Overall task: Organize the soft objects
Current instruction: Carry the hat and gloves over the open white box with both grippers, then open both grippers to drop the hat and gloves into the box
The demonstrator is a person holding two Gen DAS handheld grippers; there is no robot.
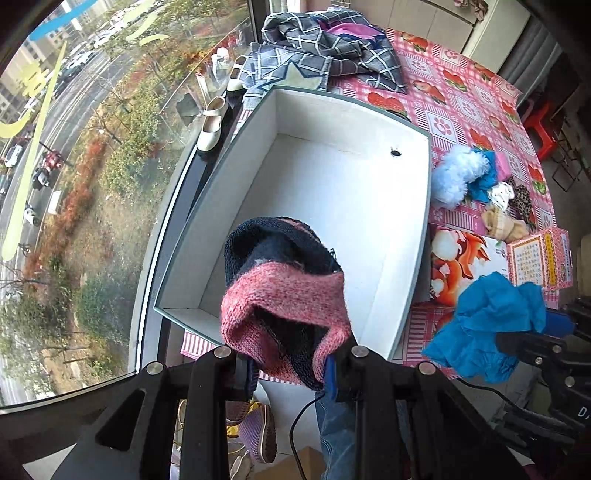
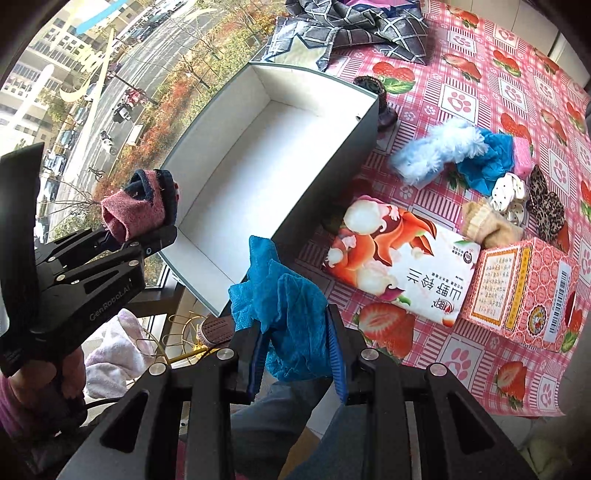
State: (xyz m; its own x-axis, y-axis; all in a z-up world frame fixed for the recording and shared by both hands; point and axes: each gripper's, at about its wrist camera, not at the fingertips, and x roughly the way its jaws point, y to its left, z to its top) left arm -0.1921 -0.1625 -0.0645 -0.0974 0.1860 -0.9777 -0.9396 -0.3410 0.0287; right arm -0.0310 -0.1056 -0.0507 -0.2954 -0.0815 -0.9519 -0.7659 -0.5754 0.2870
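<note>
Desk point(image 2: 461, 66) crowded; left gripper point(image 1: 284, 360) pinches sock point(image 1: 284, 295), right gripper point(image 2: 295, 354) cloth point(image 2: 288, 295); either could snag box point(image 2: 207, 122) rim.

Bright daylight from the window point(image 1: 92, 166); sharp focus, heavy fisheye bending, dark corners.

Box point(image 2: 295, 155) on tabletop point(image 2: 480, 92) beside window point(image 2: 110, 92); blanket point(image 2: 362, 26) behind box; sock pile point(image 2: 480, 173) right of box; tissue pack point(image 2: 399, 258) before pile.
</note>
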